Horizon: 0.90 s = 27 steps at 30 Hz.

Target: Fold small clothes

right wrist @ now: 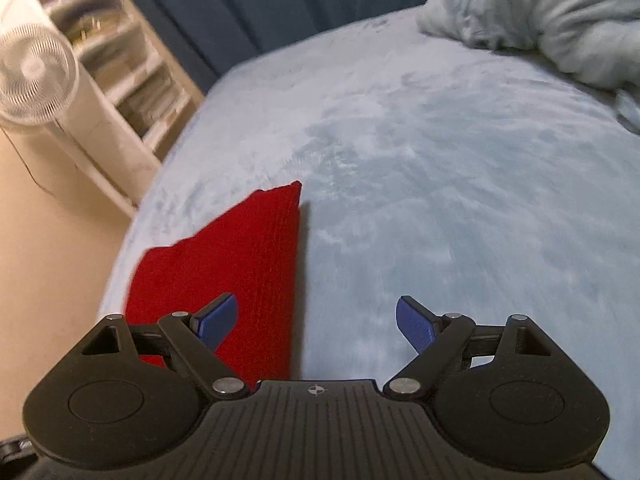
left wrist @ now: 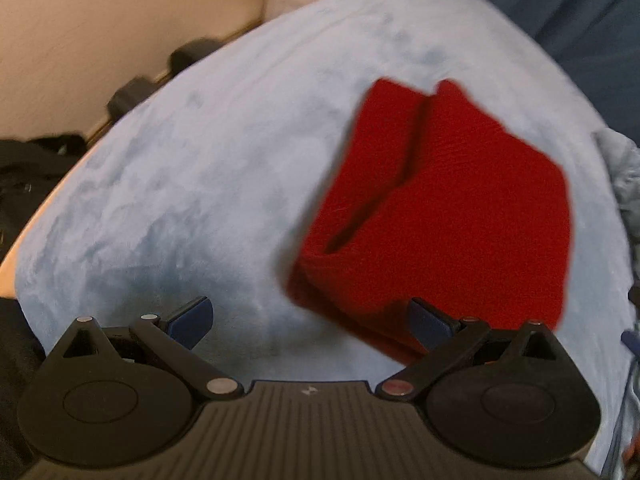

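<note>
A small red knit garment [left wrist: 452,216] lies folded flat on the light blue fleece bed cover [left wrist: 208,184]. A dark fold seam runs down its left part. My left gripper [left wrist: 310,322] is open and empty, just above the cover, with its right fingertip over the garment's near edge. In the right wrist view the same red garment [right wrist: 240,264] lies at lower left. My right gripper [right wrist: 316,324] is open and empty, its left fingertip over the garment, its right one over bare cover [right wrist: 440,160].
A bunched pale blue-grey cloth [right wrist: 560,12] lies at the bed's far right. A white fan [right wrist: 36,76] and white shelves [right wrist: 132,76] stand on the beige floor left of the bed. Dark items [left wrist: 24,168] sit by the bed's left edge.
</note>
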Motion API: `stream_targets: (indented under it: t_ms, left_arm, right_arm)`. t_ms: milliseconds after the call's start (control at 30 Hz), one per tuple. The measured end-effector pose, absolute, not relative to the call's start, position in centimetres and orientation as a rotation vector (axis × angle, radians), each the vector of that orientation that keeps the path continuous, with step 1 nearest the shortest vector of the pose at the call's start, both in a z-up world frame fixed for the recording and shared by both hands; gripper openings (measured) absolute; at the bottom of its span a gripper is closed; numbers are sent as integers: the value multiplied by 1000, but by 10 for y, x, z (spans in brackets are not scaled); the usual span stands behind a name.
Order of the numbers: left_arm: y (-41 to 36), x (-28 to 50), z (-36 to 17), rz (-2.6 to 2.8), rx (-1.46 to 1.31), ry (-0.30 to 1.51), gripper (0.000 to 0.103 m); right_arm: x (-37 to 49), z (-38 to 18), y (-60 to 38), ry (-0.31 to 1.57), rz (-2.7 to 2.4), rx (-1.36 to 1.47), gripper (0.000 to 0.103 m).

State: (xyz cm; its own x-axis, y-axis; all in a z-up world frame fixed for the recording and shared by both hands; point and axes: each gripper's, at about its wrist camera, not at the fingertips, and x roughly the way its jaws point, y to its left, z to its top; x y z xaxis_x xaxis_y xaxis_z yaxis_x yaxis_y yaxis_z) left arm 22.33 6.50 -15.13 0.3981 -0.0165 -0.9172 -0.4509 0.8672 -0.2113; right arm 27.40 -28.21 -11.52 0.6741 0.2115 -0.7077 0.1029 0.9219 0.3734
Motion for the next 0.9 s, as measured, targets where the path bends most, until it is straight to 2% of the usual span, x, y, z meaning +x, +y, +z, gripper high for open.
stream_targets:
  t_ms: [100,300,533,567,600,633,667,767,900]
  left_arm:
    - [77,227,-163,300,-563,1136,103]
    - [94,235,-183,282,-694,1113,103]
    - [96,233,-203,266,-819,1137,103]
    - [98,235,-205,265,-824,1136,103]
    - [99,238,-206,266,-820,1129,102]
    - [100,240,-206,264,-810,1107,89]
    - [101,243,-204,237,-800,1085,54]
    - [107,276,-192,159,-716,1093,42]
    - [106,369,-170,-4,-454,1074,39]
  right_arm:
    - [332,-128,-276,865,62,352,87]
    - [424,-152,-263,917,148,431,87]
    - [503,-187,-223,1079,185,373,91]
    - [511,-190,-215,1105,202,331,81]
    - [514,-191,-210,1113,246,316,64]
    - [514,-191,-204,1130,299,295,29]
    - [508,-188,-198,1118,308,230,27]
    - [474,-177,-211,1072,287,159,24]
    - [378,-183,-274,1049,121,357,23]
